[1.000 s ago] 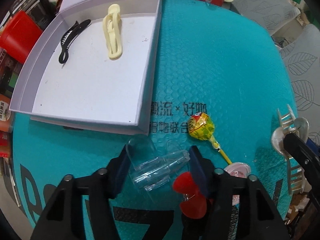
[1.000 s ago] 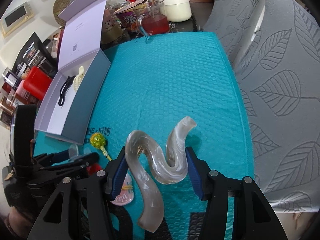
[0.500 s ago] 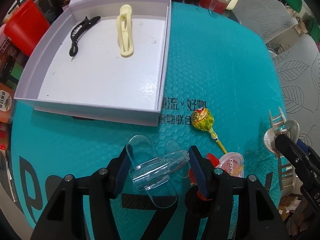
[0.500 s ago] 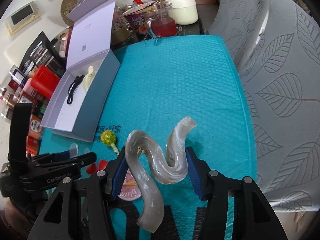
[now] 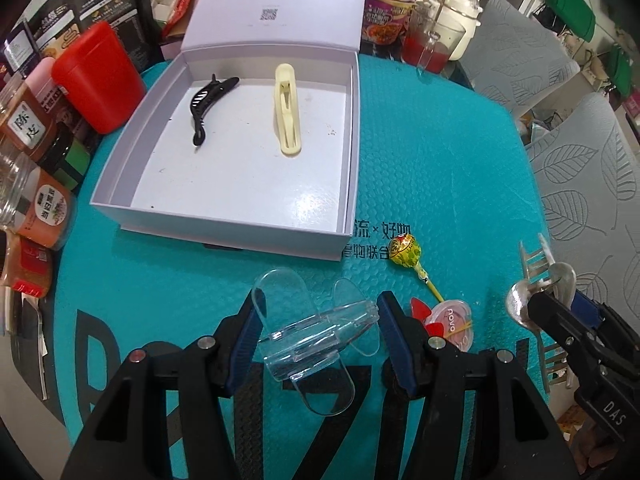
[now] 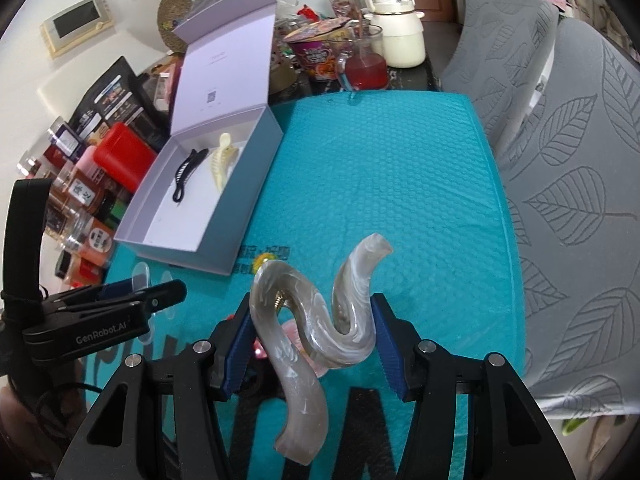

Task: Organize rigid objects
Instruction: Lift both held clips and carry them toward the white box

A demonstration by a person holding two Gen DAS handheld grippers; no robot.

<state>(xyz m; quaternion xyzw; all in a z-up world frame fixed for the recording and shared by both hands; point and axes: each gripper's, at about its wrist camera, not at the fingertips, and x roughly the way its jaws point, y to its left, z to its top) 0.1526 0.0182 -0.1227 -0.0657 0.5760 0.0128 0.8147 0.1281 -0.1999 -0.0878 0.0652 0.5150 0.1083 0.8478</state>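
Note:
My left gripper [image 5: 318, 330] is shut on a clear plastic hair claw [image 5: 312, 334], held above the teal mat in front of the open lavender box [image 5: 352, 144]. Inside the box lie a black hair clip [image 5: 208, 106] and a cream hair clip [image 5: 287, 110]. My right gripper [image 6: 312, 330] is shut on a wavy pearl-grey hair claw [image 6: 308, 320], above the mat's near edge. In the left wrist view that gripper and its claw [image 5: 540, 284] show at the right edge. In the right wrist view the left gripper [image 6: 120, 308] is at the lower left, and the box [image 6: 256, 184] lies beyond it.
On the mat lie a yellow-green lollipop [image 5: 406, 250], a small pink-lidded cup [image 5: 452, 320] and a red piece [image 5: 420, 308]. A red canister [image 5: 98, 76] and jars [image 5: 44, 208] crowd the left side. A glass of red drink [image 5: 426, 46], a noodle cup and a cream kettle [image 6: 396, 32] stand behind. Grey leaf-pattern cushions [image 6: 580, 200] lie to the right.
Both grippers have risen and drawn back with their claws, so more of the box, its lid and the clutter behind shows. The grips look the same.

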